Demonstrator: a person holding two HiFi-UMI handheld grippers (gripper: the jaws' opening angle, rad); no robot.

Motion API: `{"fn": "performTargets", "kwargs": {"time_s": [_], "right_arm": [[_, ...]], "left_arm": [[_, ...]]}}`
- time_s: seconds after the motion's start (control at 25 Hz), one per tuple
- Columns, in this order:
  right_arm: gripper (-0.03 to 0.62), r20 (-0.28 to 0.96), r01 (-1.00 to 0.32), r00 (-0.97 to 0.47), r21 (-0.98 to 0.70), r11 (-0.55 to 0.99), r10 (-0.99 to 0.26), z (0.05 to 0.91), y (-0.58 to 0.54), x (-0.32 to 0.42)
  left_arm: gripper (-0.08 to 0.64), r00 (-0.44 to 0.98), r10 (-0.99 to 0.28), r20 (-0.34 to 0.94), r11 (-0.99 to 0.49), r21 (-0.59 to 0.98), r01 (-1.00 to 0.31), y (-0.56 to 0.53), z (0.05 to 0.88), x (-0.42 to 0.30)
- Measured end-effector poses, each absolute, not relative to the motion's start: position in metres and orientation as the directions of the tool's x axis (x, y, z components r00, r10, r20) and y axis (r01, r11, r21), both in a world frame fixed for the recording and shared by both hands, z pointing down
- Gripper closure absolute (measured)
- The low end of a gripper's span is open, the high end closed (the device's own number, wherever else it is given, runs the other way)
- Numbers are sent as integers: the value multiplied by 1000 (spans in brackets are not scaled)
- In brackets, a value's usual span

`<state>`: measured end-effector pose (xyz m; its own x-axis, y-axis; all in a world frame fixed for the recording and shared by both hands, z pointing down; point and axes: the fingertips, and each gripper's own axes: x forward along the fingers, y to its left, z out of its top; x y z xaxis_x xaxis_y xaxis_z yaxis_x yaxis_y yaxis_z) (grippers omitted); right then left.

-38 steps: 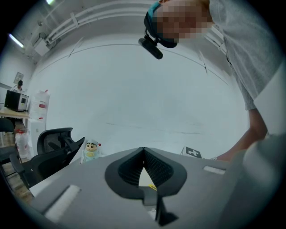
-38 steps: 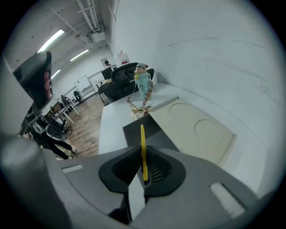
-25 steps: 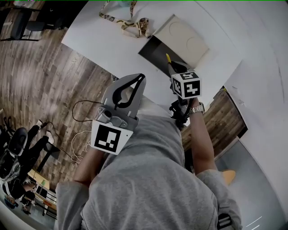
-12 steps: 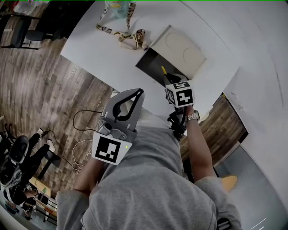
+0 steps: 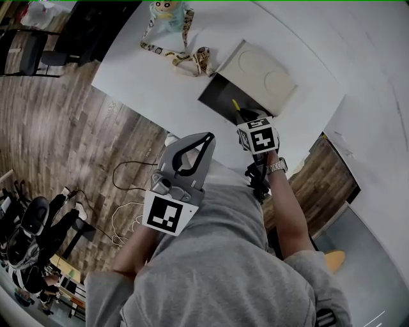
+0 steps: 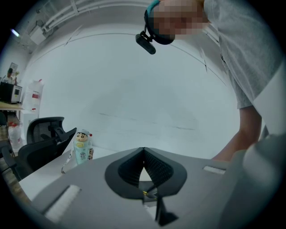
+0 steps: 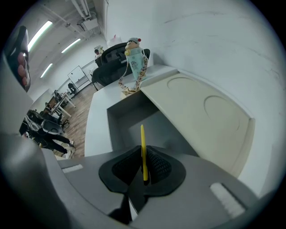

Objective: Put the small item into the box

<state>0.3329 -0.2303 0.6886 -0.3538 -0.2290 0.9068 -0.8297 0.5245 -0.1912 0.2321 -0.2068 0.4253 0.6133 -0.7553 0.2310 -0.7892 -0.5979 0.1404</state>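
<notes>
My right gripper (image 7: pixel 143 156) is shut on a thin yellow stick (image 7: pixel 143 150), which points out over the open dark box (image 7: pixel 143 120). In the head view the yellow stick (image 5: pixel 235 106) juts from the right gripper (image 5: pixel 241 115) just at the box's (image 5: pixel 220 99) near edge. The box's cream lid (image 5: pixel 259 67) lies open to the right. My left gripper (image 5: pixel 208 142) hangs off the table's near edge, jaws together with nothing between them. In the left gripper view the left gripper (image 6: pixel 143 151) looks shut.
A small figure-shaped bottle (image 5: pixel 167 11) with a patterned lanyard (image 5: pixel 182 56) stands at the far end of the white table (image 5: pixel 147 76). Black office chairs (image 6: pixel 42 138) are beyond the table. Wooden floor with cables (image 5: pixel 121 191) lies at the left.
The right gripper with the yellow stick stays at the box's near edge. The left gripper has drifted slightly right and down in the view. Both stay shut.
</notes>
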Motion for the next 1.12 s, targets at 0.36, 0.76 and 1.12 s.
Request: {"fn": "performTargets", "kwargs": {"time_s": [0.36, 0.76, 1.12], "right_arm": [[540, 914, -826, -338, -172, 537, -225, 692, -232, 331], [540, 915, -828, -329, -161, 537, -233, 696, -235, 328], [538, 918, -818, -321, -146, 556, -231, 699, -236, 326]], "left_arm": [[557, 619, -746, 248, -605, 137, -784, -208, 428, 230], [557, 608, -752, 254, -593, 142, -792, -204, 432, 228], [557, 598, -764, 243, -586, 127, -800, -201, 431, 228]]}}
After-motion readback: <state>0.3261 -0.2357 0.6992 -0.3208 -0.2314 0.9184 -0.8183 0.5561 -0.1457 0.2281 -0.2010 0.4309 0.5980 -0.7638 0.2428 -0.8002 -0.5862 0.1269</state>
